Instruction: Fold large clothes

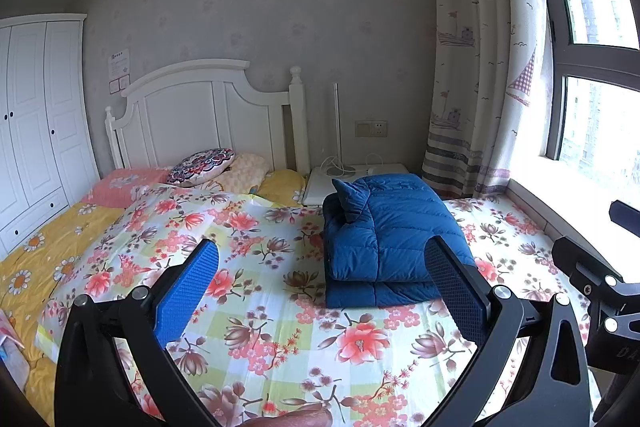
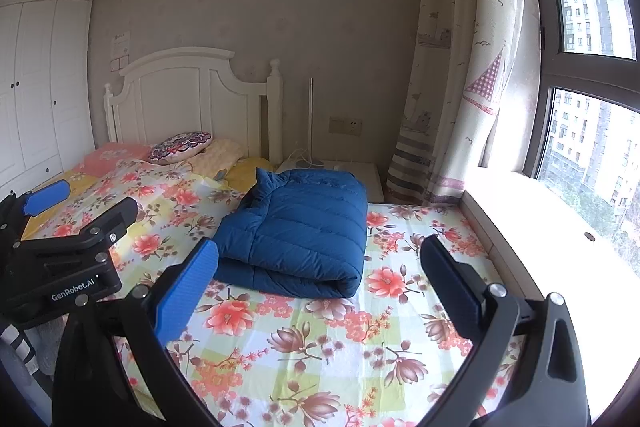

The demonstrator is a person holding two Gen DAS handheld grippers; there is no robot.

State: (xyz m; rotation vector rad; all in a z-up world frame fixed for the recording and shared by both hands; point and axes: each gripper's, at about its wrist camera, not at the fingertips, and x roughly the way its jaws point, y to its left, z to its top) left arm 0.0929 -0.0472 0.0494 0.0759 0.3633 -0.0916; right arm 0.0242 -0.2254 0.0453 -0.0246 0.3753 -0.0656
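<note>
Left wrist view: folded blue jacket (image 1: 384, 243) on floral bedspread (image 1: 280, 327); both grippers' fingers spread wide, empty.

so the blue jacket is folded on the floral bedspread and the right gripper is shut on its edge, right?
Not quite. The blue jacket does lie folded on the floral bedspread, but the right gripper is open, its jaws wide apart and clear of it, as the right wrist view shows.

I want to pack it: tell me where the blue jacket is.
Folded blue jacket lies on the floral bedspread, near the white nightstand, window side.
</note>
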